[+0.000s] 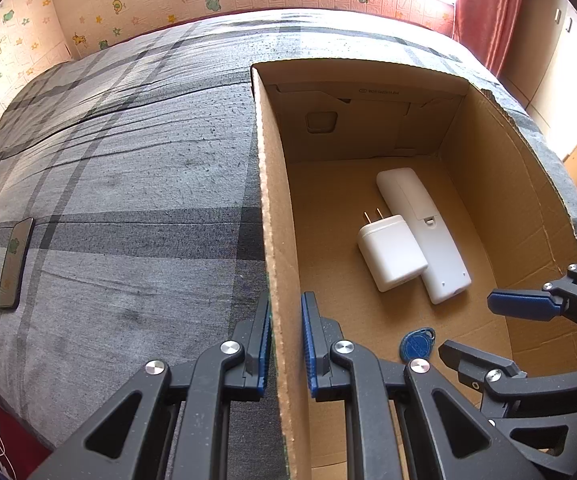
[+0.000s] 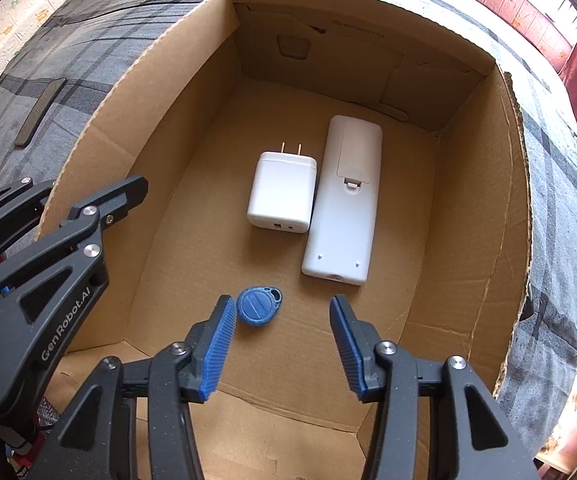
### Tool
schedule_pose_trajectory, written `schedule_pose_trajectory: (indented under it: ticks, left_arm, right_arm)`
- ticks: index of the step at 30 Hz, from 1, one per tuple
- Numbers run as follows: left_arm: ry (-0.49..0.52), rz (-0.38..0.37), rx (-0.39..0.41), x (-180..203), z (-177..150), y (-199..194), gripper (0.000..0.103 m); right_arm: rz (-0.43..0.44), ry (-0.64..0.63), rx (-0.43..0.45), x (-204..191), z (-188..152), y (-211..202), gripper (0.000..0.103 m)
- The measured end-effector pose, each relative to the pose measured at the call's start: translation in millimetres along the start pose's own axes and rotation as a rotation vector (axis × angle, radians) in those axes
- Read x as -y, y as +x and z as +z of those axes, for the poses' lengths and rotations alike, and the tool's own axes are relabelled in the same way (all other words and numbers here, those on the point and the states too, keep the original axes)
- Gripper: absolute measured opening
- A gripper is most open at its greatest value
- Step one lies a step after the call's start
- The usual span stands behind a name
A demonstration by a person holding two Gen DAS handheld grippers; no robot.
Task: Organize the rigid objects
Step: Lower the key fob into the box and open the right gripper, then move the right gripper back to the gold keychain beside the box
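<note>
**Key fob dropped in, phone next**

Our left gripper (image 1: 286, 344) clamps the cardboard box (image 1: 276, 240) wall. Our right gripper (image 2: 282, 346) stands open and empty; the blue key fob (image 2: 258, 305) lies free beside charger (image 2: 281, 192) and remote (image 2: 344, 200). The phone (image 1: 15, 264) waits far left on the bedspread (image 1: 128, 184).

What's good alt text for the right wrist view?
The open right gripper hangs over a cardboard box on a plaid bedspread, with a blue key fob lying on the box floor by its left finger. Farther in, a white charger and a white remote lie side by side.
</note>
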State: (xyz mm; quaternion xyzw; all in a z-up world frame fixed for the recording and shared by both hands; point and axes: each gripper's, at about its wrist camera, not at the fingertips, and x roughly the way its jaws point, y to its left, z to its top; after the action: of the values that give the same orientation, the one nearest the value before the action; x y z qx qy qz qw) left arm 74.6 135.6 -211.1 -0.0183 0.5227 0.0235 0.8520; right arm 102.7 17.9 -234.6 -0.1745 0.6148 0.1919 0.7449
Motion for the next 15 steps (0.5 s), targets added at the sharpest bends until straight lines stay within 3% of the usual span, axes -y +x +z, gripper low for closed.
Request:
schedule_pose_trajectory:
  ticks: [15]
  left_arm:
    - [0.000, 0.002, -0.002, 0.4, 0.3, 0.8, 0.015]
  right_arm:
    - [-0.002, 0.024, 0.104, 5.7, -21.7, -66.0, 0.052]
